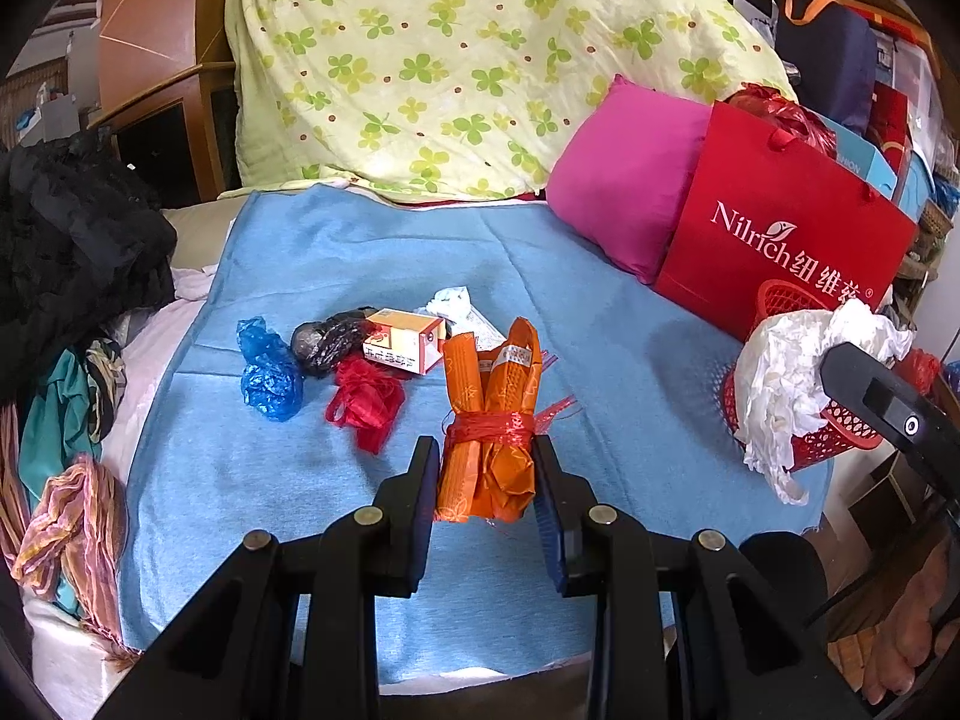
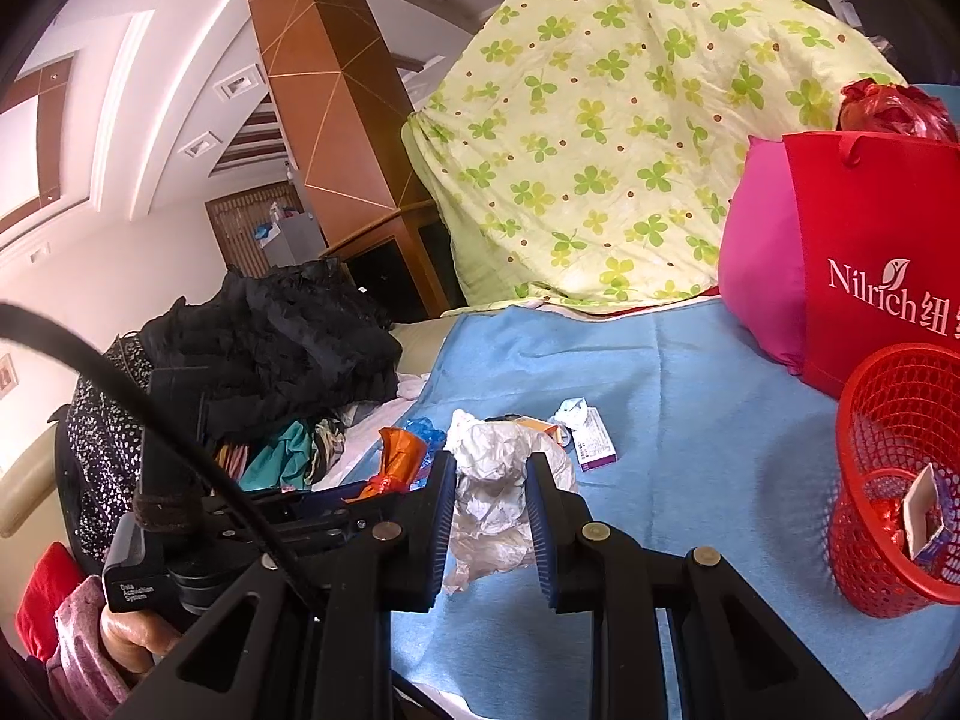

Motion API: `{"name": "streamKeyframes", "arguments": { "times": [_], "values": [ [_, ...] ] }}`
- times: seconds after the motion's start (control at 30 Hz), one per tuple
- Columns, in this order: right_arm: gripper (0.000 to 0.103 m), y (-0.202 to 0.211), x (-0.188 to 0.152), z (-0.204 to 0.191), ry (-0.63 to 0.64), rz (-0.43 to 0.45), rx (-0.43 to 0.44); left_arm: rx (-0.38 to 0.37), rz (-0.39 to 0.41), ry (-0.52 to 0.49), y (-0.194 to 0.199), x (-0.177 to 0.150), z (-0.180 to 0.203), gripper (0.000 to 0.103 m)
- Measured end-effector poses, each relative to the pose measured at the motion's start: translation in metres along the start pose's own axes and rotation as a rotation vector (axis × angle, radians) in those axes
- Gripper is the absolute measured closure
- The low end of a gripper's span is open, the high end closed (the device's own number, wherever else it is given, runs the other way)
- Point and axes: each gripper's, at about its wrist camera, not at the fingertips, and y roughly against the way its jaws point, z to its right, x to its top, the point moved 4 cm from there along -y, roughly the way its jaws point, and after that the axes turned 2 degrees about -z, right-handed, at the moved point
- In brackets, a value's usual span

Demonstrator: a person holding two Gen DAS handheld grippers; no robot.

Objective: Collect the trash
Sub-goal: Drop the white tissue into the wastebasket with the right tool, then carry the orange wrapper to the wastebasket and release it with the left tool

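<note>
Both jaws are clamped, the left gripper (image 1: 486,474) on the orange wrapper bundle tied with red string (image 1: 489,420), the right gripper (image 2: 489,498) on crumpled white paper (image 2: 489,480), so each should stay squeezed until over the red mesh basket (image 2: 900,480) at three o'clock on the blue bed cover (image 2: 690,420).

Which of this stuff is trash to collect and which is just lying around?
Job: orange bundle, white crumpled paper, blue bag, red bag, small carton, red mesh basket.
Lying about: green-patterned quilt, pink pillow, red gift bag, black clothes.
</note>
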Motion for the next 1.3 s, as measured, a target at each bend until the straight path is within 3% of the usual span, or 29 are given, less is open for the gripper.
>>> {"name": "streamKeyframes", "arguments": {
  "times": [1.3],
  "values": [
    [0.078, 0.052, 0.003, 0.062, -0.111, 0.118, -0.046, -0.005, -0.039, -0.147, -0.011, 0.003, 0.078, 0.071]
  ]
}}
